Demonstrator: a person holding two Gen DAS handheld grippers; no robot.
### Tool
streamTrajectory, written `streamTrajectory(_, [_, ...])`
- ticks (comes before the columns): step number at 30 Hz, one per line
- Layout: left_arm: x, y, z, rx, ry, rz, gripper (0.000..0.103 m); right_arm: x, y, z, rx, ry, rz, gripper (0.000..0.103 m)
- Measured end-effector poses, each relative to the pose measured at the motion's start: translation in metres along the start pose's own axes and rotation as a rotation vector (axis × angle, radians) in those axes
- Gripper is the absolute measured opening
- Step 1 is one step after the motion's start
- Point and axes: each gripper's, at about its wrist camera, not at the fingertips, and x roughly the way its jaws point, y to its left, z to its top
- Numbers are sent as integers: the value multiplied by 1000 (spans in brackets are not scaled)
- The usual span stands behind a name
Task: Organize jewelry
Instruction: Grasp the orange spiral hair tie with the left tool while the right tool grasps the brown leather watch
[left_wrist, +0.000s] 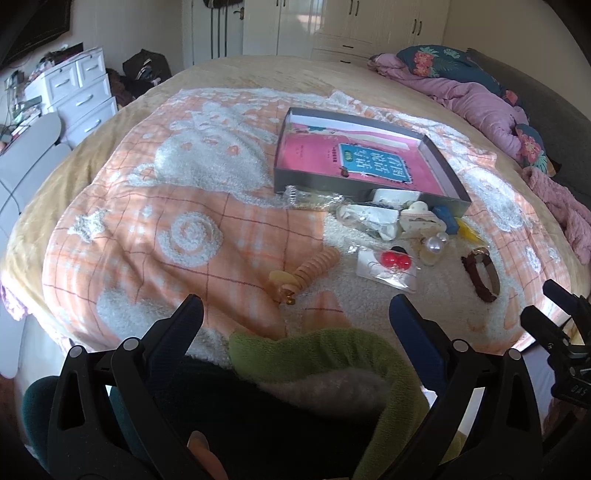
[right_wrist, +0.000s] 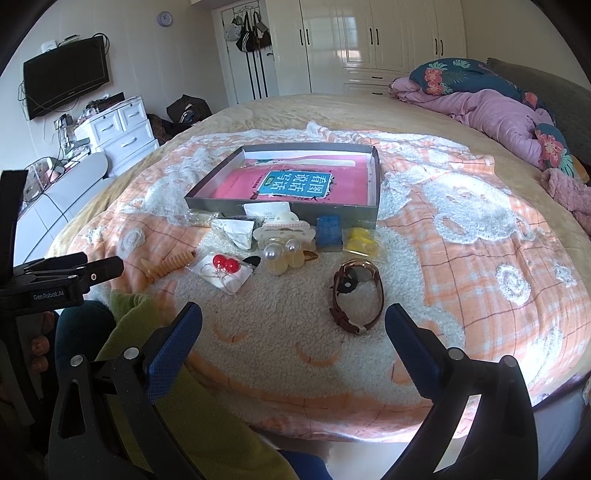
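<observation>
Both grippers hang with fingers spread wide, holding nothing. The brown watch (right_wrist: 356, 295) lies on the blanket (right_wrist: 480, 258) just ahead of the right gripper (right_wrist: 293, 325), near its right finger; the left gripper (left_wrist: 295, 314) hovers short of the watch.

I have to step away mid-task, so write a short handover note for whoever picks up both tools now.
Left tool: open, holding nothing, hovering above the blanket.
Right tool: open, holding nothing, aimed at the brown watch.
Grey box: holds only a pink book.
Still loose in front of it: watch, red bead earrings, pearl clip, orange spiral hair tie, blue box, yellow pieces.
Done: no jewelry boxed. Left: everything.
</observation>
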Motion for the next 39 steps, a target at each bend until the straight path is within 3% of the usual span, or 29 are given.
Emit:
streamTrajectory(5, [18, 20, 4, -46, 52, -20, 94, 7, -7, 4, 4, 1, -10, 99])
streamTrajectory(14, [48, 21, 12, 34, 94, -34, 94, 20, -27, 8, 33, 13, -43, 99])
streamTrajectory(21, [78, 10, 14, 140, 160, -39, 75, 36, -45, 8, 59, 39, -77, 99])
streamTrajectory(27, [92, 0, 15, 198, 200, -33, 70, 52, -56, 6, 65, 67, -96, 99])
streamTrajectory(29, [97, -4, 15, 224, 212, -21, 64, 59, -59, 6, 66, 80, -94, 99])
streamTrajectory(31, [101, -8, 16, 236, 227, -38, 47, 67, -59, 6, 61, 91, -97, 99])
streamTrajectory(33, [103, -11, 18, 244, 228, -35, 44, 74, -60, 6, 56, 101, -93, 99])
streamTrajectory(39, [105, -11, 24, 239, 210, -56, 18, 96, -62, 5, 50, 121, -77, 98])
